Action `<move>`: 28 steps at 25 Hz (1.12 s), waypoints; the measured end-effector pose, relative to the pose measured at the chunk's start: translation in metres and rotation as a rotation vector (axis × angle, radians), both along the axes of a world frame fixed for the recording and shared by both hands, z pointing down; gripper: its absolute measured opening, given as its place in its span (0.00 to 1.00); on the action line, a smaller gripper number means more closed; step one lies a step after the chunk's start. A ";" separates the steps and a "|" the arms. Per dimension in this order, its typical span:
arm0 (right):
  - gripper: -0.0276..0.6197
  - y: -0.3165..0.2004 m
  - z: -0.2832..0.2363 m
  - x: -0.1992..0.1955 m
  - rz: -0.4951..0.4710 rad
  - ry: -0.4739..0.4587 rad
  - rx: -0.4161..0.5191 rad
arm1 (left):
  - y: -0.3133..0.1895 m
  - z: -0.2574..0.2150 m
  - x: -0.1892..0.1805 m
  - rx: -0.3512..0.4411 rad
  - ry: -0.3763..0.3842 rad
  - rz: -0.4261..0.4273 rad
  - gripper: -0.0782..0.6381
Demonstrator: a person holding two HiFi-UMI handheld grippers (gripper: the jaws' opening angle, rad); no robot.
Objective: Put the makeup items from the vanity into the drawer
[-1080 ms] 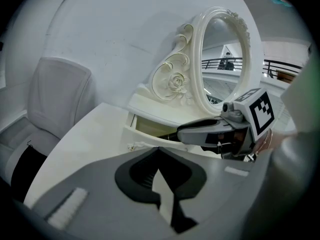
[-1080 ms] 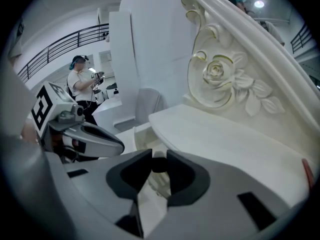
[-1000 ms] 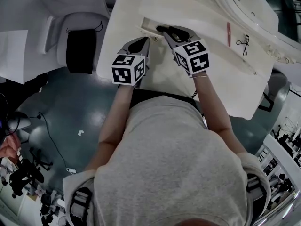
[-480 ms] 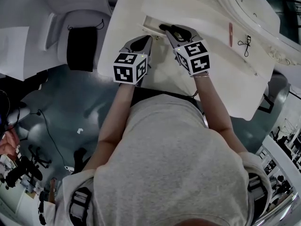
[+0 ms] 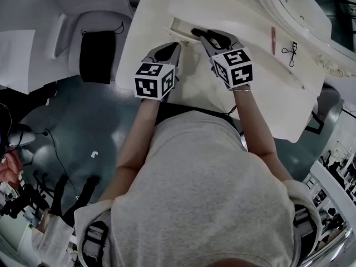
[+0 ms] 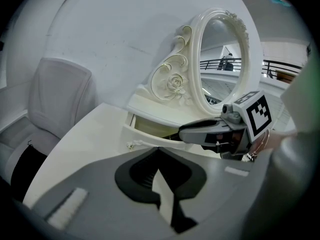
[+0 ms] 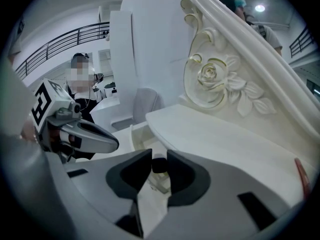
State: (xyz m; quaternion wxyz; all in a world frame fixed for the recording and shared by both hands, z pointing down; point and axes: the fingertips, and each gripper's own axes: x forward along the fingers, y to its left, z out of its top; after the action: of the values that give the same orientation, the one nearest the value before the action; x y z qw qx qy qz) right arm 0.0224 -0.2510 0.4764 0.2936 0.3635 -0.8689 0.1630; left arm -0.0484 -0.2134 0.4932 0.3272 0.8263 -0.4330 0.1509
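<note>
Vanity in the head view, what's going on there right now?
A person works at a white vanity with a hand-held gripper in each hand. The right hand-held gripper is clamped on a small dark-capped item at the open drawer. The left hand-held gripper is shut and empty, close to the drawer front. A slim red item and an eyelash curler lie on the vanity top, not yet put away.

Left tongs closed, right tongs clamped, both angled downward.

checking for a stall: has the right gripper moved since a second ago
No. The right gripper keeps the same place over the front corner of the open drawer.
</note>
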 end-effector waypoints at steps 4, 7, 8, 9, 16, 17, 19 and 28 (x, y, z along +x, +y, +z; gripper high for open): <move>0.20 0.001 0.000 0.003 0.012 -0.006 -0.004 | 0.000 -0.001 0.001 0.003 0.001 0.000 0.12; 0.20 0.002 -0.001 0.004 0.014 -0.010 -0.004 | 0.000 -0.002 0.002 0.006 0.001 0.000 0.12; 0.20 0.002 -0.001 0.004 0.015 -0.010 -0.004 | 0.000 -0.002 0.003 0.007 0.001 0.001 0.12; 0.20 0.003 -0.001 0.005 0.017 -0.009 -0.004 | 0.000 -0.003 0.003 0.007 0.001 0.003 0.12; 0.20 0.005 -0.001 0.007 0.019 -0.013 -0.010 | 0.000 -0.003 0.006 0.008 0.001 0.009 0.12; 0.20 0.006 -0.001 0.007 0.020 -0.013 -0.009 | 0.001 -0.003 0.007 0.009 0.001 0.011 0.12; 0.20 0.006 -0.002 0.008 0.022 -0.012 -0.007 | 0.001 -0.004 0.009 0.013 0.002 0.013 0.12; 0.20 0.007 -0.001 0.006 0.008 -0.007 -0.014 | 0.005 -0.004 0.005 0.013 0.000 0.007 0.12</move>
State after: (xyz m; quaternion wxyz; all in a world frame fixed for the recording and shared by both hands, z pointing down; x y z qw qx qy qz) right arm 0.0284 -0.2443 0.4753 0.2923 0.3644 -0.8673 0.1718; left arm -0.0432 -0.2082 0.4893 0.3213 0.8299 -0.4310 0.1492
